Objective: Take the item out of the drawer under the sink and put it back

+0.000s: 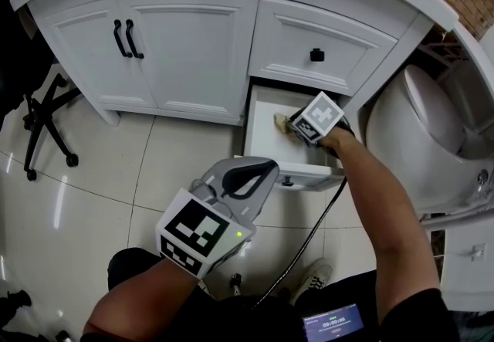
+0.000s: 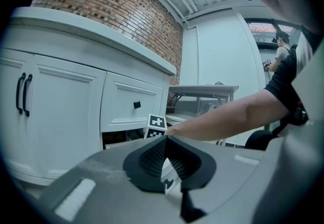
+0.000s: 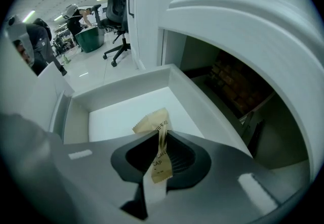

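Note:
A small tan paper packet with dark print is pinched between the jaws of my right gripper, which is shut on it. The gripper holds it over the open white drawer, whose floor shows bare. In the head view the right gripper reaches into the open drawer below the upper drawer front, and the packet pokes out at its tip. My left gripper hangs lower, in front of the drawer, jaws shut together on nothing.
White vanity with double doors and black handles at left, an upper drawer with a black knob. A toilet stands at right. A black chair base is at far left. A cable trails under my right arm.

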Available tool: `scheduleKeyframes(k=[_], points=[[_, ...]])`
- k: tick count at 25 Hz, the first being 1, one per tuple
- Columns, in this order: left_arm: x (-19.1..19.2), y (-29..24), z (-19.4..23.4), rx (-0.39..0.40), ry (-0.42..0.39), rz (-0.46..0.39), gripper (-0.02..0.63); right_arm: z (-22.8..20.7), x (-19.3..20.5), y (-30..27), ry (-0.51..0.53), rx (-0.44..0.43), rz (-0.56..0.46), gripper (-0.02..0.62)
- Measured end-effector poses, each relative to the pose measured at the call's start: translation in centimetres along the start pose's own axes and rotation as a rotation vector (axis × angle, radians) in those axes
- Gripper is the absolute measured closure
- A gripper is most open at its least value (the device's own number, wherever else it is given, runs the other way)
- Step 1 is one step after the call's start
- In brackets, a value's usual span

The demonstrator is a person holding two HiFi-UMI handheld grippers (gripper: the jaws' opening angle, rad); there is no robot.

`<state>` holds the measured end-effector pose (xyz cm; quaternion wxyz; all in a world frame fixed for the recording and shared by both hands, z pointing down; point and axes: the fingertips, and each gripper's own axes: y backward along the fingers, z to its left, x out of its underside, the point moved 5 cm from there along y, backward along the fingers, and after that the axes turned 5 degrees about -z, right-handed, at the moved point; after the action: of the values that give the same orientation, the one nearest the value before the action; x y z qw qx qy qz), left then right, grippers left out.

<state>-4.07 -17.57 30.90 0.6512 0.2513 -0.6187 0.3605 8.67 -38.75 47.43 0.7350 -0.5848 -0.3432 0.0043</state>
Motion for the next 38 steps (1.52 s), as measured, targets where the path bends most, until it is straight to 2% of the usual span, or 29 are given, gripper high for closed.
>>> scheduleKeyframes(k=[8, 11, 29, 33, 38], points=[[-0.2, 0.3, 0.0, 0.000, 0.000, -0.006, 0.601, 0.2, -0.1, 0.1, 0.013, 0.006, -0.006, 0.569], [-0.3, 0.3, -0.1, 0.000, -0.003, -0.006, 0.601, 0.0, -0.4, 0.6, 0.021, 0.038, -0.021, 0.581], [-1.6, 1.8, -0.6, -0.032, -0.019, -0.035, 0.601, 1.5, -2.8, 7.6, 0.024, 0.116, -0.167, 0.584], [-1.6, 2.0, -0.8, -0.031, -0.028, -0.035, 0.601, 2.0, -3.3, 10.4, -0.003, 0.141, -0.251, 0.584], [-1.2, 2.4, -1.0, -0.020, -0.041, -0.027, 0.601, 4.5, -3.7, 16.4, -0.071, 0.140, -0.454, 0.584]])
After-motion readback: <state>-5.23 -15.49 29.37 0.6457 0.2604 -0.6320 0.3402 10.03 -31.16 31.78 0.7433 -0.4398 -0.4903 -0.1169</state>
